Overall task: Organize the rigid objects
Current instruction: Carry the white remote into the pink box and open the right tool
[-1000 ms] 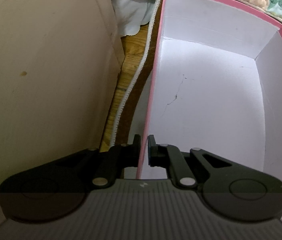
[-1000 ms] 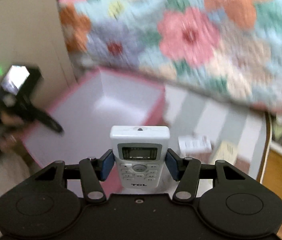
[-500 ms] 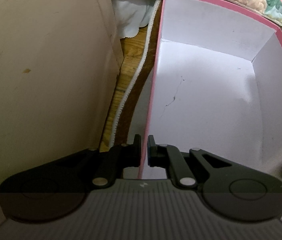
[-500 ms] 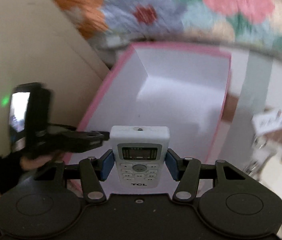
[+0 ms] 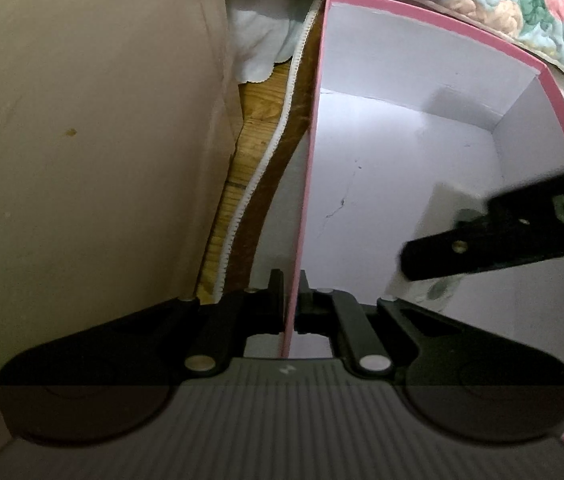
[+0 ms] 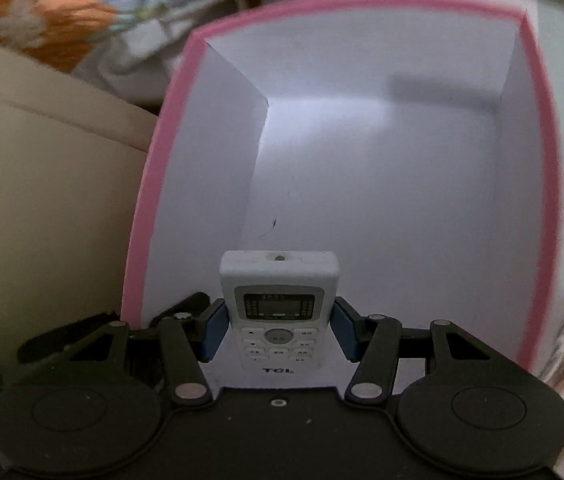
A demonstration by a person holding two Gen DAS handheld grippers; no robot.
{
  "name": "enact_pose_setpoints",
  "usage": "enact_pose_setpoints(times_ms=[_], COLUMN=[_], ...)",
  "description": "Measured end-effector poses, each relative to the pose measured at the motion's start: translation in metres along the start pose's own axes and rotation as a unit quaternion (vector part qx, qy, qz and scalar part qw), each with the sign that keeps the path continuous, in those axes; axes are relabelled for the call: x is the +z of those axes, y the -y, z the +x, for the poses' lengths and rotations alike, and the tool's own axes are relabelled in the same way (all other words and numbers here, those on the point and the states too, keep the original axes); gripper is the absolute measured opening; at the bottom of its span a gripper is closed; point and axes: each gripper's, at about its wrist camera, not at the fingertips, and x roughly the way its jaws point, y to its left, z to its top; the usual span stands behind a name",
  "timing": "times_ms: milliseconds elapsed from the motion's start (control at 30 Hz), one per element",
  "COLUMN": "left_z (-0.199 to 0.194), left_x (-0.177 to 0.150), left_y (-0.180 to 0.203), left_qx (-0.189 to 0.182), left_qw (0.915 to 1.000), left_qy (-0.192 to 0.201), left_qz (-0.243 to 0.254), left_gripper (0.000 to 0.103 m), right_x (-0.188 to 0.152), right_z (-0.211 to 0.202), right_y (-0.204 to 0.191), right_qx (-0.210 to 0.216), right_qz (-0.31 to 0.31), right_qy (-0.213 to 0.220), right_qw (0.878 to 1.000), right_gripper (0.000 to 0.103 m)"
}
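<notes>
Here, in the left wrist view, the left gripper [image 5: 290, 304] is clamped on the left wall of the pink box [image 5: 433, 16], steadying it.

In the right wrist view, the right gripper [image 6: 280, 330] pinches a white remote [image 6: 278, 312] by its sides, above the box's near left corner. It looks light, stiff and smooth; that mid-body hold suits it.

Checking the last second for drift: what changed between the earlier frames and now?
The right tongs, shut on the white TCL remote, swung from over the floral quilt to above the pink box, and now show in the left wrist view over its floor. Nothing was let go. The left tongs stayed clamped on the box's left wall; the box did not visibly shift.
</notes>
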Motion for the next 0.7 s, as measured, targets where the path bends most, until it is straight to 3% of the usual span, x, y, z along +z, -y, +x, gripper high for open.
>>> enact_pose_setpoints(times_ms=[267, 400, 467, 700], left_z=[0.001, -0.001, -0.002, 0.0], left_x=[0.0, 0.0, -0.001, 0.002], left_y=[0.001, 0.004, 0.004, 0.006], left_qx=[0.005, 0.006, 0.007, 0.01], left_qw=[1.0, 1.0, 0.9999, 0.9999], left_qy=[0.001, 0.001, 0.0, -0.001], left_qz=[0.006, 0.008, 0.008, 0.01], left_gripper=[0.004, 0.004, 0.004, 0.004], right_x=[0.01, 0.009, 0.006, -0.008], right_z=[0.016, 0.02, 0.018, -0.034], right_y=[0.01, 0.022, 0.022, 0.022], right_qx=[0.022, 0.055, 0.077, 0.079], right_qz=[0.073, 0.098, 0.084, 0.034], right_qy=[-0.003, 0.009, 0.017, 0.06], right_qw=[0.997, 0.994, 0.993, 0.995], right_gripper=[0.061, 0.064, 0.066, 0.066])
